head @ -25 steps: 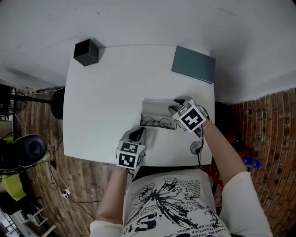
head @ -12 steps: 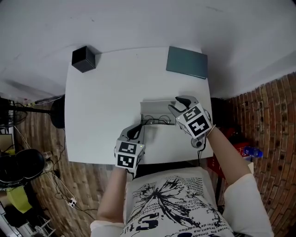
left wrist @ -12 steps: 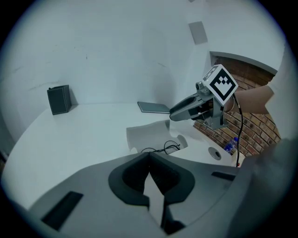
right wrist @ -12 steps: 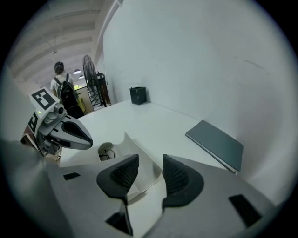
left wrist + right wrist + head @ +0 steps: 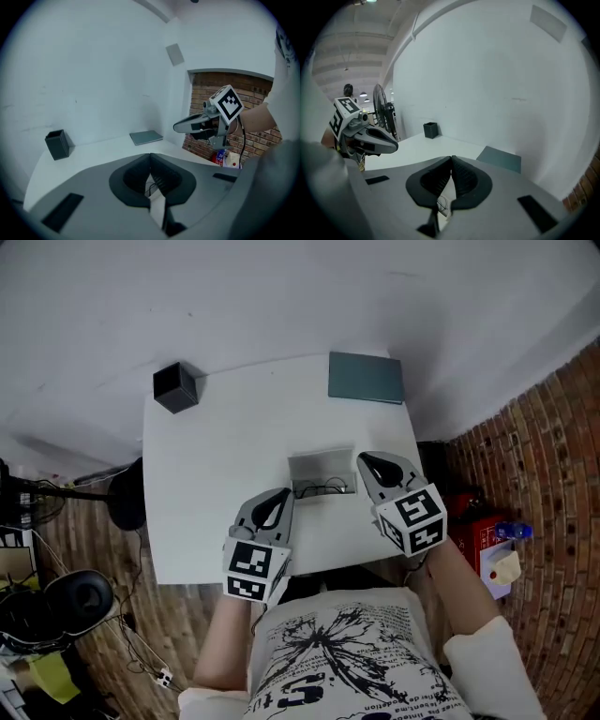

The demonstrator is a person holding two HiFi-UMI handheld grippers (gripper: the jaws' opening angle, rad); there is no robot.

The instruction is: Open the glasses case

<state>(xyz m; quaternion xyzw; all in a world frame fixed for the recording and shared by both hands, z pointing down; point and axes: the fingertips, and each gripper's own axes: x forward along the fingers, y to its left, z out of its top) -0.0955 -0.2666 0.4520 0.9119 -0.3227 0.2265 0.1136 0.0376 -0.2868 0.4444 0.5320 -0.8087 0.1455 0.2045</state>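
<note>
- The glasses case (image 5: 322, 466) lies open near the middle of the tabletop (image 5: 216, 456), lid back toward 12 o'clock. The glasses (image 5: 325, 489) sit in the tray at its 6 o'clock side. By my reading the opening is done.
- The left tongs (image 5: 277, 498) are pressed together with nothing between them. They hang clear at the case's 7 o'clock, not touching it.
- The right tongs (image 5: 368, 461) are likewise shut and empty, just off the case's 3 o'clock edge. Neither pair holds the lid, which seems to stay up by itself.
- Both grippers flank the case, noses slanting gently down and toward 12 o'clock, marker cubes nearest the person. Each forearm comes in from 6 o'clock. This looks like a pose of standing off, not of working.
- Each gripper view looks over its closed pads at the wall and far tabletop. The case shows only as a sliver below the pads.
- A black box (image 5: 176, 387) at 10 o'clock and a teal pad (image 5: 366, 378) at 1 o'clock sit well apart from the case.
</note>
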